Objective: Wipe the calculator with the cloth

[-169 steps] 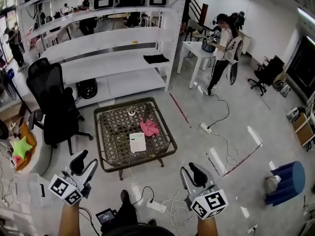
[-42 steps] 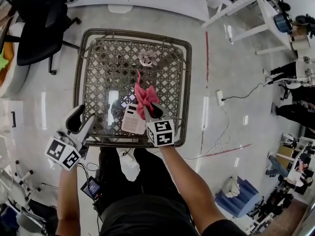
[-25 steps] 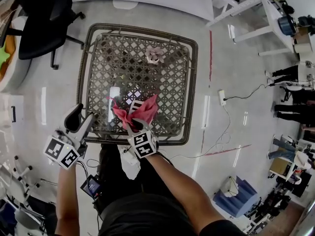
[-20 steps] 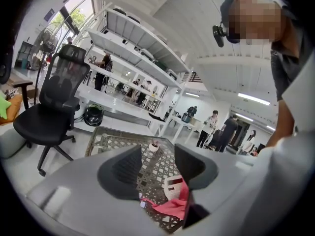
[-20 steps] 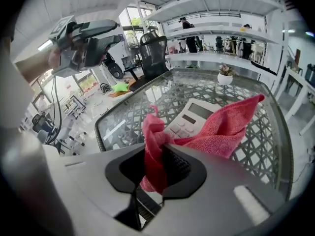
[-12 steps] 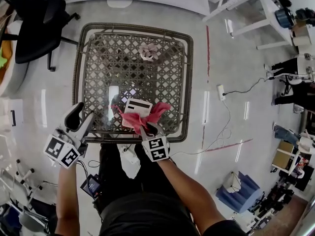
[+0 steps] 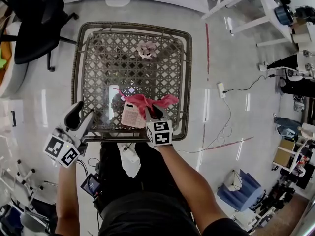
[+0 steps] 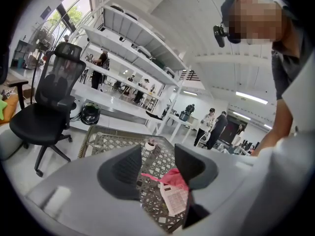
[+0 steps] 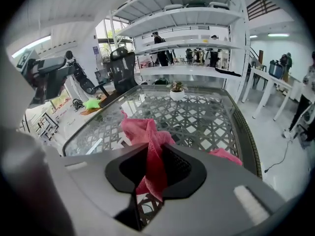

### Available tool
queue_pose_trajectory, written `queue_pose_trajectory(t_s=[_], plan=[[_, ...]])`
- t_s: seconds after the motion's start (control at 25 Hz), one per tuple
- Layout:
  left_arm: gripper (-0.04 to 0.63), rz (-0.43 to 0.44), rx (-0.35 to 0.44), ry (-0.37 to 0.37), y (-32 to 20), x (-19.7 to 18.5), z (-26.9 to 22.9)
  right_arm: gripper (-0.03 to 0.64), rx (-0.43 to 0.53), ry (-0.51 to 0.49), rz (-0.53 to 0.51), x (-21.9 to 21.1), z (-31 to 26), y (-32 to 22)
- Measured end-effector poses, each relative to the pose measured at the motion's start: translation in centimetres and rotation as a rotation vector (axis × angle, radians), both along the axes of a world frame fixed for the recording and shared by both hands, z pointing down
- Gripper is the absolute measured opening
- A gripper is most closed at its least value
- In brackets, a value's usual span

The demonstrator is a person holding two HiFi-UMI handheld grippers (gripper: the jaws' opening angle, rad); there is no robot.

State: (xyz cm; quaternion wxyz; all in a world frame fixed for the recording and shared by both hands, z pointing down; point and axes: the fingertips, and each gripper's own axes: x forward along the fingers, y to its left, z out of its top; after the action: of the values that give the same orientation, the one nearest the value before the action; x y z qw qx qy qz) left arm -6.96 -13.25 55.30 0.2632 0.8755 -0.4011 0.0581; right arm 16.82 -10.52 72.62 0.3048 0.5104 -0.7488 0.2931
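Observation:
A white calculator (image 7: 130,117) lies flat near the front edge of the lattice glass table (image 7: 98,63). The pink cloth (image 7: 146,102) is draped across the calculator's far end and trails off to the right. My right gripper (image 7: 153,113) hangs just right of the calculator, shut on a bunched fold of the cloth (image 9: 147,149). My left gripper (image 7: 81,122) stays off the table's front left corner, open and holding nothing. From the left gripper view, the cloth (image 8: 173,178) and the calculator (image 8: 175,201) show between its open jaws.
A small potted plant (image 7: 146,49) stands at the table's far middle. A black office chair (image 7: 37,21) is left of the table, white shelving behind it. Cables and a power strip (image 7: 221,89) lie on the floor to the right. People stand in the background.
My right gripper has swept rightward along the table's front with the cloth, dragging it across the calculator. The left gripper has stayed put.

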Motion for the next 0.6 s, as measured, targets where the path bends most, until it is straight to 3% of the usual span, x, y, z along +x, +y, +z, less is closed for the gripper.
queue_pose_trajectory(t_s=[0.28,0.6], plan=[[0.227,-0.011,-0.01,-0.001,-0.3,-0.4,0.5,0.071,0.011,-0.023,-0.079,-4.6,0.1,-1.9],[0.227,-0.019,-0.019,-0.005,0.1,-1.1,1.0,0.071,-0.091,-0.047,-0.292,-11.4,2.7,4.3]])
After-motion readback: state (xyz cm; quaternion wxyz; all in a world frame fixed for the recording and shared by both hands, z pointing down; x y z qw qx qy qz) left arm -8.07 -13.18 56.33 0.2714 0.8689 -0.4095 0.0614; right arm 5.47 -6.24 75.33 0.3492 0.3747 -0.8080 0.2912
